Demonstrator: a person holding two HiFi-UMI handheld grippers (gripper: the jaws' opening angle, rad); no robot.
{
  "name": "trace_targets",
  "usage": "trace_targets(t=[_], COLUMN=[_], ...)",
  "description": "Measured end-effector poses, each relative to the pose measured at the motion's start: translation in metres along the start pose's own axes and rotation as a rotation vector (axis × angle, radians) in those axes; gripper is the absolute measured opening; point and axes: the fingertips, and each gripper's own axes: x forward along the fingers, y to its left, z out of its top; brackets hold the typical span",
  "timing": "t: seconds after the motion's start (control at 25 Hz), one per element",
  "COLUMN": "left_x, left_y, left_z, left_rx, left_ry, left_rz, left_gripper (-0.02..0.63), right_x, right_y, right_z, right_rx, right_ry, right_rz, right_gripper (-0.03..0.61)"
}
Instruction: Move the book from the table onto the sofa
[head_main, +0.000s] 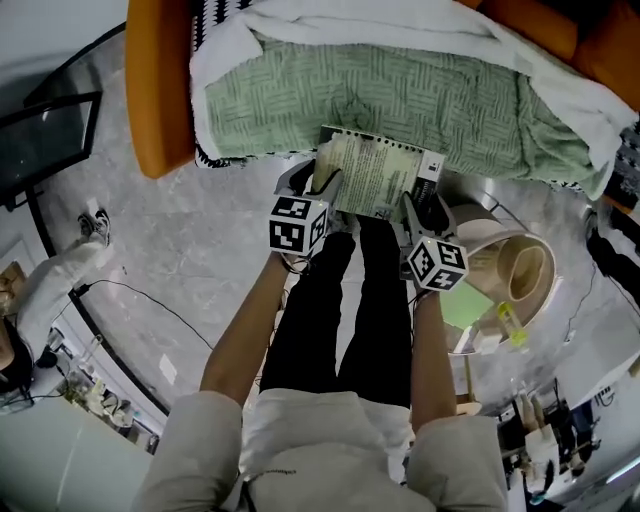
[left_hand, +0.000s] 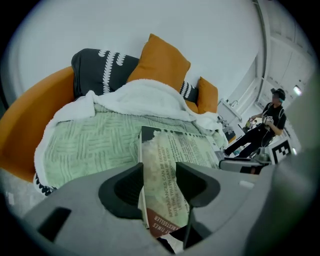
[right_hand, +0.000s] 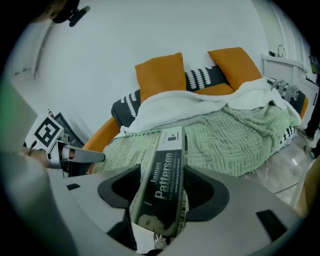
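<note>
While the left gripper (head_main: 322, 188) is clamped on one edge of the book (head_main: 375, 172) and the right gripper (head_main: 418, 208) on its spine, the book hangs between them at the front of the orange sofa (head_main: 155, 90), its far edge over the green blanket (head_main: 400, 100).

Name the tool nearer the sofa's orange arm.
Left. The left tool grips the book on the side towards the orange arm; the right tool grips its far side.

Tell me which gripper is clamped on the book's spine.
The right gripper: the book's dark, lettered spine sits between its jaws. The left gripper holds the opposite edge.
</note>
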Motion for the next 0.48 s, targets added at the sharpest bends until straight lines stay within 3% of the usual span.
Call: trace_targets(t=[0.48], left_x=[0.041], left_y=[0.016], left_z=[0.046], left_rx=[-0.089], left_ry=[0.038], left_rz=[0.050], left_gripper=[0.210], right_x=[0.056], right_y=[-0.021], right_z=[0.055], right_rx=[-0.041], right_ry=[0.074], right_rz=[0.050], right_gripper=[0.262])
